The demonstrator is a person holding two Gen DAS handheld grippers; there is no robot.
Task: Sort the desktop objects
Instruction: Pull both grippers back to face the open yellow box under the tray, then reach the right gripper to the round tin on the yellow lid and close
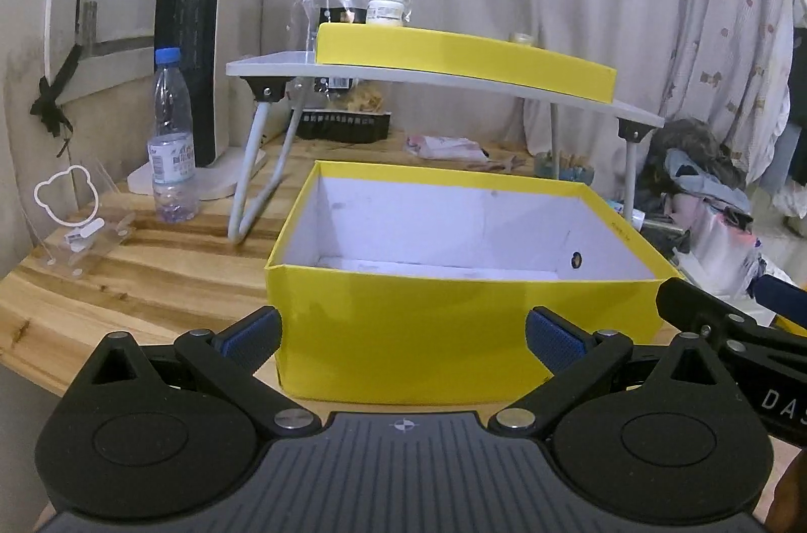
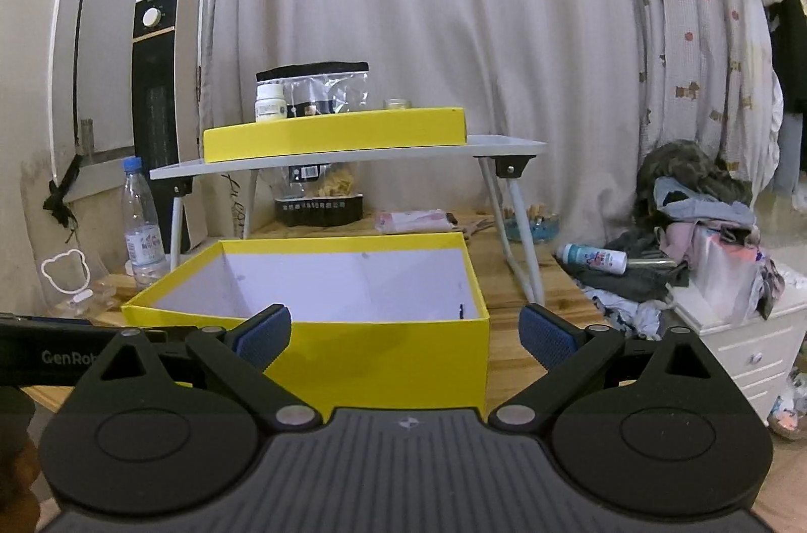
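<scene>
An open yellow box (image 1: 403, 331) with a white inside stands on the wooden table just ahead of both grippers; it also shows in the right wrist view (image 2: 383, 356). Its yellow lid (image 1: 464, 59) lies on a small grey folding table (image 1: 262, 66), with a white pill bottle (image 1: 386, 3) and a clear zip bag (image 1: 323, 3) behind it. My left gripper (image 1: 403, 339) is open and empty, facing the box's front wall. My right gripper (image 2: 406, 339) is open and empty, at the box's near right corner.
A water bottle (image 1: 171, 139), a black and white heater (image 1: 194, 28) and a clear bear-shaped stand (image 1: 70, 205) are at the left. A snack bag (image 1: 348, 104) and a pink packet (image 1: 444, 144) lie under the folding table. Clothes (image 2: 696, 200), a spray can (image 2: 595, 258) and a white drawer unit (image 2: 746, 346) are at the right.
</scene>
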